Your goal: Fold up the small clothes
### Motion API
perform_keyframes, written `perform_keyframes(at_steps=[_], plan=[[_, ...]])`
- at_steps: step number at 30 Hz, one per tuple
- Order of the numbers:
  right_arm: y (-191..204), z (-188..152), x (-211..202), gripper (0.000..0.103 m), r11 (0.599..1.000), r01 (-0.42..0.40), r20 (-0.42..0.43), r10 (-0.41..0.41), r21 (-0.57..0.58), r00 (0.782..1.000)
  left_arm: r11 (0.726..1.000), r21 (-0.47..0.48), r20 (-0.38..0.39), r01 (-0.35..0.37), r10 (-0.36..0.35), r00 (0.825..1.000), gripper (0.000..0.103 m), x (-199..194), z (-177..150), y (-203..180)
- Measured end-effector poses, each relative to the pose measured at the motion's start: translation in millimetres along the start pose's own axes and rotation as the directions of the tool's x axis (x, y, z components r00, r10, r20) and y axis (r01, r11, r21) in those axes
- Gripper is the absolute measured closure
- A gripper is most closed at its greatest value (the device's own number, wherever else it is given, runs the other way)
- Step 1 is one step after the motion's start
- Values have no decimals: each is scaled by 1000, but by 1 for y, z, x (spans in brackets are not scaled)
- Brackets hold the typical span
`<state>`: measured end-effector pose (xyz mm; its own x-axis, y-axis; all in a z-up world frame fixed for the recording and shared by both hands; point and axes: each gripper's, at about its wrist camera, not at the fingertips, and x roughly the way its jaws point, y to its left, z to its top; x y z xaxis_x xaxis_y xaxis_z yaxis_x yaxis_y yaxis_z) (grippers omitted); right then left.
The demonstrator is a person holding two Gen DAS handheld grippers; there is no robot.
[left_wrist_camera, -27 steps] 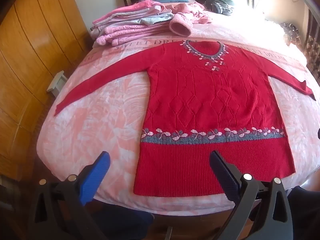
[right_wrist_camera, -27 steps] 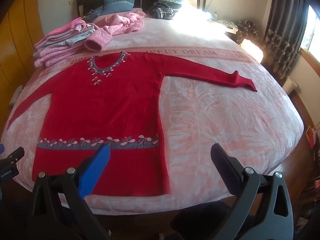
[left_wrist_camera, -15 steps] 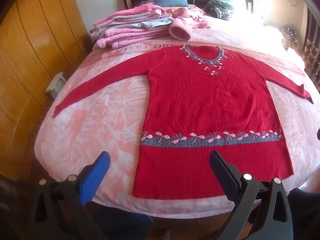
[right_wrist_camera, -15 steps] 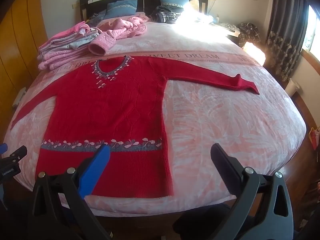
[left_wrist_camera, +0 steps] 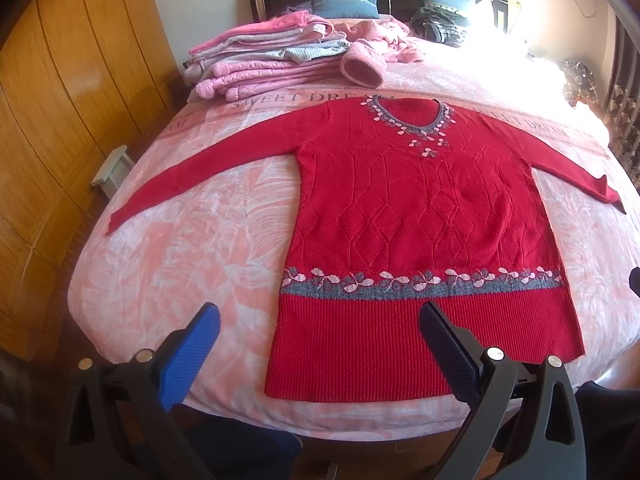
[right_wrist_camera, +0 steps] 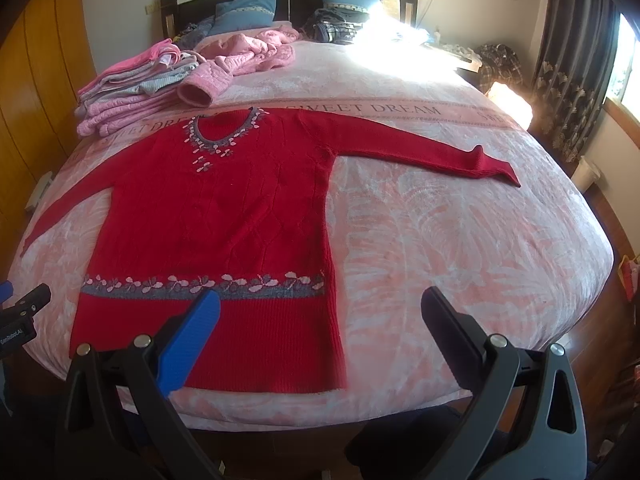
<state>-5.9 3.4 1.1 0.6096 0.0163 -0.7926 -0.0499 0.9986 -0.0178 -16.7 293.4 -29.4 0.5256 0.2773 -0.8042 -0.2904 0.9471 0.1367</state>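
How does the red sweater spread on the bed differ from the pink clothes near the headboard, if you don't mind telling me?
The red sweater lies flat and unfolded with both sleeves stretched out; the pink stack is already folded and piled in layers. The red sweater is one garment near the foot of the bed, while the pink stack holds several pieces up by the blue pillows. The sweater is deep red with a grey floral band; the stack is pale pink and grey. Both rest on the bed, untouched by either gripper.

Red sweater's (right_wrist_camera: 208, 216) left cuff cut off at frame edge. Bed (right_wrist_camera: 440, 240) corner washed out by glare.
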Motion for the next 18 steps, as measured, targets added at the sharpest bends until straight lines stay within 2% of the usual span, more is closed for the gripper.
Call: perform_keyframes(at_steps=[18], plan=[[-1, 0, -2, 3, 1000, -11, 0, 11, 6, 1000, 1000, -1, 2, 1, -1, 1000, 4, 0, -1, 0]])
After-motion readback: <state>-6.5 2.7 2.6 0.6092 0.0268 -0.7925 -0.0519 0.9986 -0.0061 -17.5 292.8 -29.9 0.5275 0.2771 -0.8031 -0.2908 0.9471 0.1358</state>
